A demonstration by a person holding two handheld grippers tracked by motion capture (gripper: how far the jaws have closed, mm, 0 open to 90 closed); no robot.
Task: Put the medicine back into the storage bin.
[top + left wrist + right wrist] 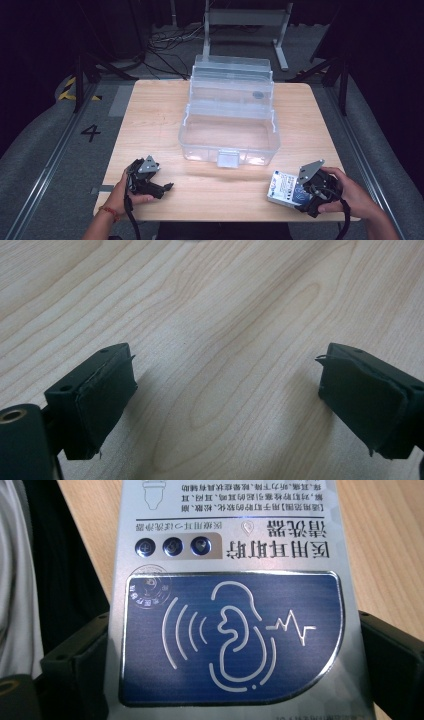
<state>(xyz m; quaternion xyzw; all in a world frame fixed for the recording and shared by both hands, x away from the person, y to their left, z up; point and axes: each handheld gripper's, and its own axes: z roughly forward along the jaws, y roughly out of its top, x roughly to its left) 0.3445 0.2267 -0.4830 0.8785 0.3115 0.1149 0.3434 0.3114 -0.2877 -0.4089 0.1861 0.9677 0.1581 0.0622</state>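
1. The small box (285, 188), silvery with a dark blue panel bearing an ear-and-soundwave drawing and Chinese print, lay flat near the front right corner of the surface (150, 125), close to the near edge.
2. The right hand-held gripper (301, 196) had the box between its jaws: in the right gripper view the box (230, 630) sat with one black jaw against each long side, closed to the box's width.
3. The person's right hand (350, 192) wrapped the body of that hand-held gripper, grey three-cornered plate uppermost, forearm coming in from the bottom right.
4. The left hand-held gripper (167, 187) rested low over the front left of the surface, held by the left hand (125, 192), which wore a red band at the wrist.
5. Its jaws stood wide apart with nothing between them; the left gripper view showed bare wood grain (225, 340) in the gap.
6. A clear plastic storage box (230, 135) stood in the middle of the surface, well apart from both hand-held grippers, its lid (232, 75) thrown back and standing open toward the far edge, a latch on its near wall.
7. The surface was pale wood with rounded corners.
8. Around it lay grey floor, with a "4" marked (91, 132) to the left, cables (170, 42) and a grey metal frame (245, 20) beyond the far edge, and dark surroundings on every side.
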